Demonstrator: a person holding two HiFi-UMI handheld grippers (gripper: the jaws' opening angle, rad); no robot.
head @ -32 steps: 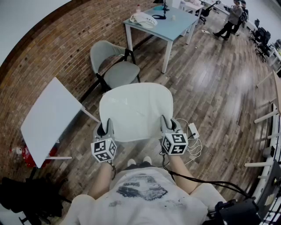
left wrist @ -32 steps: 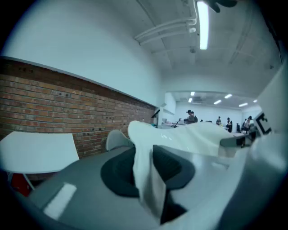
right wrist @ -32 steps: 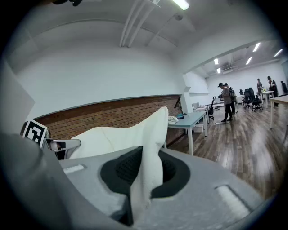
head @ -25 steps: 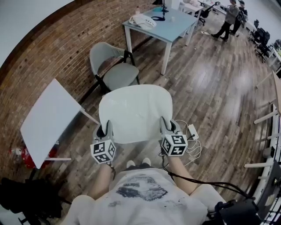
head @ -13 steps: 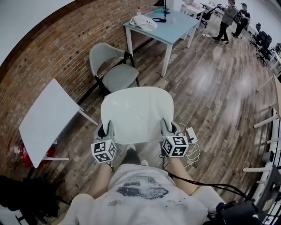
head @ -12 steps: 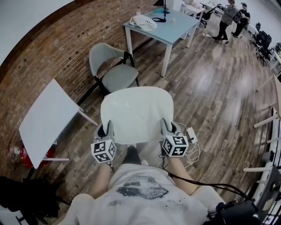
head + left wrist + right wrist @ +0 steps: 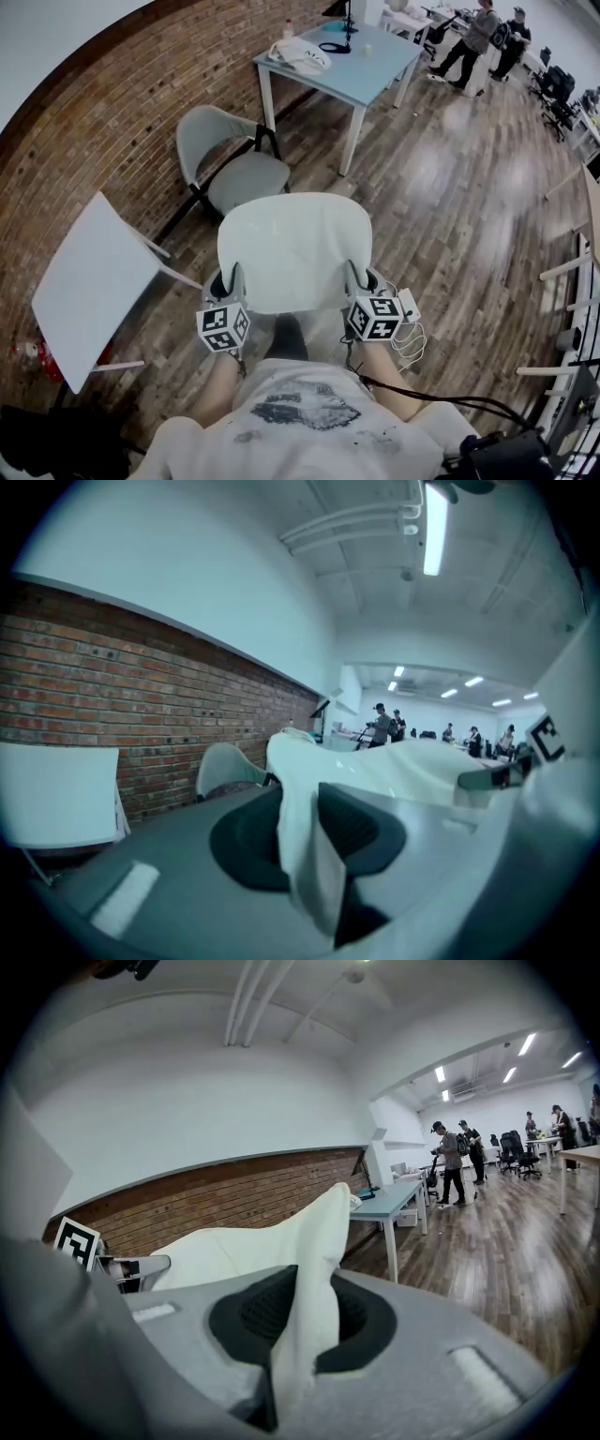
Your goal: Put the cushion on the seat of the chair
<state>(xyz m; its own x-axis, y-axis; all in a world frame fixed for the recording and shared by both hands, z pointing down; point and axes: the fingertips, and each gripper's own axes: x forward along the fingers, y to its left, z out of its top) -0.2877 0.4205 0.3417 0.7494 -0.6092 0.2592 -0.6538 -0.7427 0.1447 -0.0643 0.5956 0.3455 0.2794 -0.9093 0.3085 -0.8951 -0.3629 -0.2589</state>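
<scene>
Both tongs are clamped on the white cushion (image 7: 292, 246). The left tongs (image 7: 225, 281) pinch its near left corner and the right tongs (image 7: 360, 279) its near right, holding it flat ahead of them. Over the last second the grey chair (image 7: 234, 176) has drawn closer, ahead and to the left. Its seat is not yet under the cushion.
</scene>
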